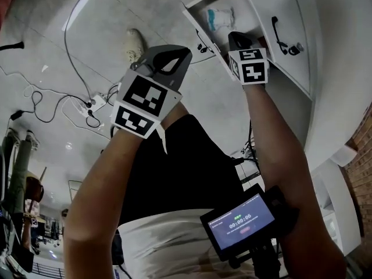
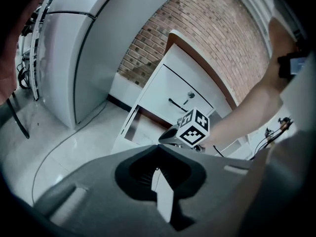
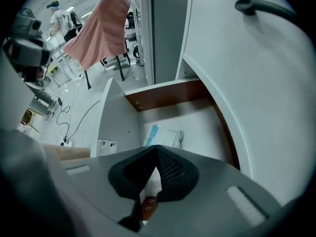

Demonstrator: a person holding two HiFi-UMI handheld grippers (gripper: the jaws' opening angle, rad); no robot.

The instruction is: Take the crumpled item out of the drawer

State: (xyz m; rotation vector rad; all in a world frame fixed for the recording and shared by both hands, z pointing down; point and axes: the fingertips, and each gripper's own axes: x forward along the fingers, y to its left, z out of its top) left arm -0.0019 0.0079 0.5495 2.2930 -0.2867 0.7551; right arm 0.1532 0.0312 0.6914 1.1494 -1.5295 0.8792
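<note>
Hovering above the open drawer (image 3: pixel 165 94), the right gripper (image 3: pixel 157 147) points steeply down, its 2 jaws closed tip to tip on nothing. The crumpled white-and-teal item (image 3: pixel 165 136) lies on the drawer's bottom, just beyond the jaw tips. The left gripper (image 2: pixel 158 146), over the pale floor (image 1: pixel 75 39), is likewise closed and empty.

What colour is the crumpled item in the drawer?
The crumpled item is white with a light blue patch, clearest in the right gripper view.

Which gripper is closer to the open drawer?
The right gripper, pointing down into the drawer holding the crumpled item; the left gripper hangs back over the floor.
</note>
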